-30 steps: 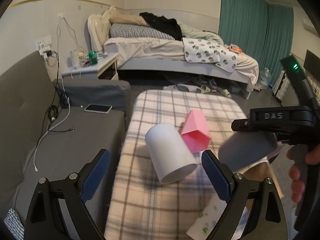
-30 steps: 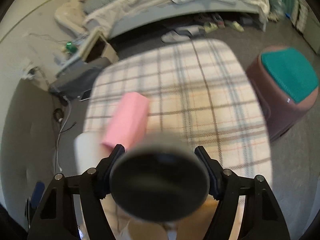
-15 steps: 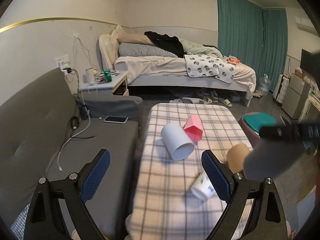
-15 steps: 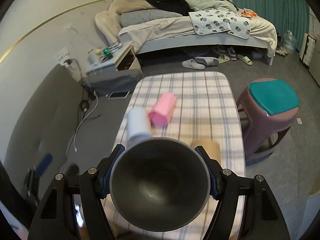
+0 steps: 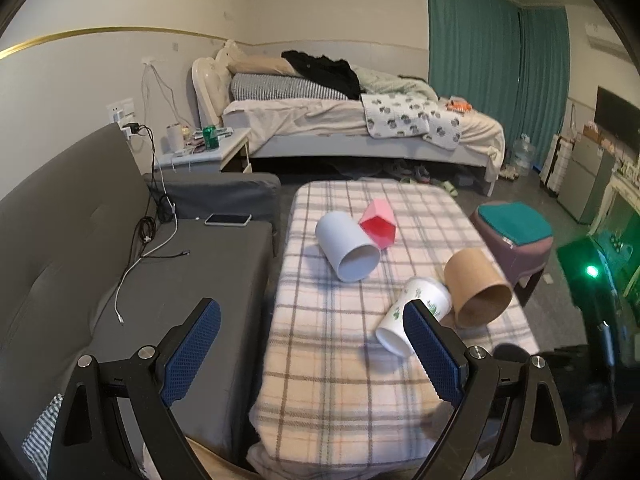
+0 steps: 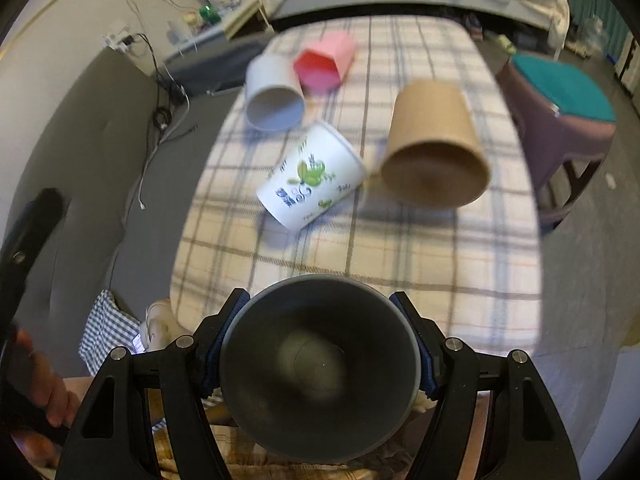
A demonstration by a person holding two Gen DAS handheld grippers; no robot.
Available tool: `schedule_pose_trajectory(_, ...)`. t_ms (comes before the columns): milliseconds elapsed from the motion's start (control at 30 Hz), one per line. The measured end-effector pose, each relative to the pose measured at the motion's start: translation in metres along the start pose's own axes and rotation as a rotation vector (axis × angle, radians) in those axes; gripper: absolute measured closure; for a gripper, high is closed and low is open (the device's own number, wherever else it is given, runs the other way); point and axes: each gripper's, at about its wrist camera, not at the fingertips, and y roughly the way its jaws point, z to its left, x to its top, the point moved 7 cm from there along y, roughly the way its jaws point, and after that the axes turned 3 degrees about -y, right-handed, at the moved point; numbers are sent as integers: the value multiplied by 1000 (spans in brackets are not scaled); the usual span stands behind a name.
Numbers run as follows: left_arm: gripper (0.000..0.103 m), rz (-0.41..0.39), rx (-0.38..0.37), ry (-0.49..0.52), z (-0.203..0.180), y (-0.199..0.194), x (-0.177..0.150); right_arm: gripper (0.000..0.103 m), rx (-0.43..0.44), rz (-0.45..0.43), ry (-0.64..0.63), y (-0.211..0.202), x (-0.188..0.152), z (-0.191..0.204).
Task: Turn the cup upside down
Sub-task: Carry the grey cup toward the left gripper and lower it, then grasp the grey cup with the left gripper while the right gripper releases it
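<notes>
We noted right gripper (image 6: 320,356) clamping the dark grey plastic cup (image 6: 320,364) mouth-forward, presumably for inverting; left gripper (image 5: 312,344) hung empty, unclenched.

You can't read the small blue print on the white leaf-patterned cup (image 6: 310,176); the right wrist view smears it. In the left wrist view, your left gripper's (image 5: 312,354) right finger (image 5: 430,354) covers part of that cup's mouth. The grey cup (image 6: 320,368) hides both pads of your right gripper (image 6: 320,354), and its base is cut off by the frame's lower edge.
</notes>
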Motion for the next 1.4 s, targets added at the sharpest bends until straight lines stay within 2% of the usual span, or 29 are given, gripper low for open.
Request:
schedule_pose_trajectory(100, 8, 32, 11, 6, 3, 14, -9, 32, -3, 14, 29, 21, 9, -5)
schedule_pose_trajectory(233, 8, 73, 33, 6, 11, 33, -19, 31, -25, -36, 18, 31, 36, -2)
schedule_pose_trajectory(433, 8, 113, 47, -2, 17, 52, -29, 31, -69, -103, -8, 43, 54, -5)
schedule_pose_trajectory(533, 8, 115, 41, 9, 12, 54, -31, 31, -82, -159, -36, 36, 56, -5)
schedule_pose_trajectory(633, 8, 119, 24, 18, 4, 53, -33, 22, -94, -233, -80, 20, 59, -1)
schedule_pose_trajectory(800, 8, 107, 8, 30, -10, 44, -35, 21, -96, -327, -121, -15, 62, 3)
schedule_pose_trajectory(967, 8, 82, -33, 34, -27, 34, -38, 19, -107, -411, -102, -51, 48, -10)
schedule_pose_trajectory(1067, 8, 89, -55, 32, -39, 34, -46, 19, -152, -467, -91, -65, 26, -24)
schedule_pose_trajectory(1233, 8, 100, -117, 45, -69, 35, -66, 19, -203, -528, -70, -68, -9, -46)
schedule_pose_trajectory(1400, 8, 107, -146, 27, -92, 41, -87, 18, -253, -547, -43, -57, -31, -71)
